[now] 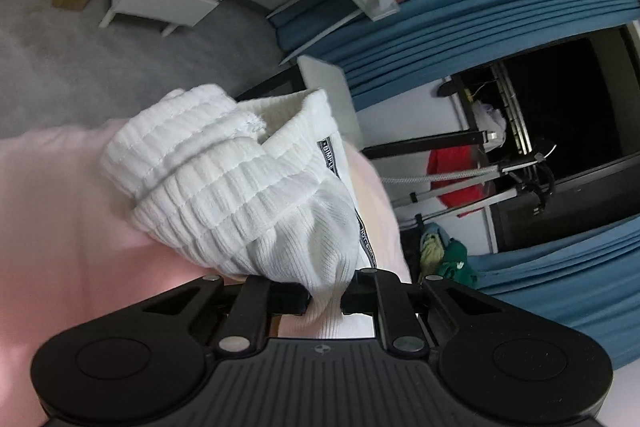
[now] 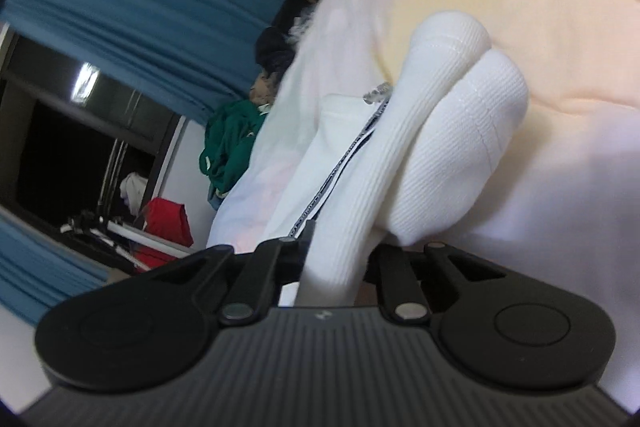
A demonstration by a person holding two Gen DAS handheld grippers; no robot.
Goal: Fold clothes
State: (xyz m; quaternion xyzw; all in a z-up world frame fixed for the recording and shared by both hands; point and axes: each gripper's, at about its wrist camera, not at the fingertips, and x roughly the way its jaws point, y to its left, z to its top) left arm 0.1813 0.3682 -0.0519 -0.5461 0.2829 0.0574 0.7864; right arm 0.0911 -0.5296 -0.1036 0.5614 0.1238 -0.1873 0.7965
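While both tools pinch it, white ribbed garment (image 1: 224,187) bunches in folds.

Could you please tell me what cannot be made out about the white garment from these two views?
- Left wrist: white garment is bunched, its shape and type hidden in its own folds.
- Left wrist: the black tape's lettering is too small.
- Right wrist: the right gripper's fingers are buried in cloth.
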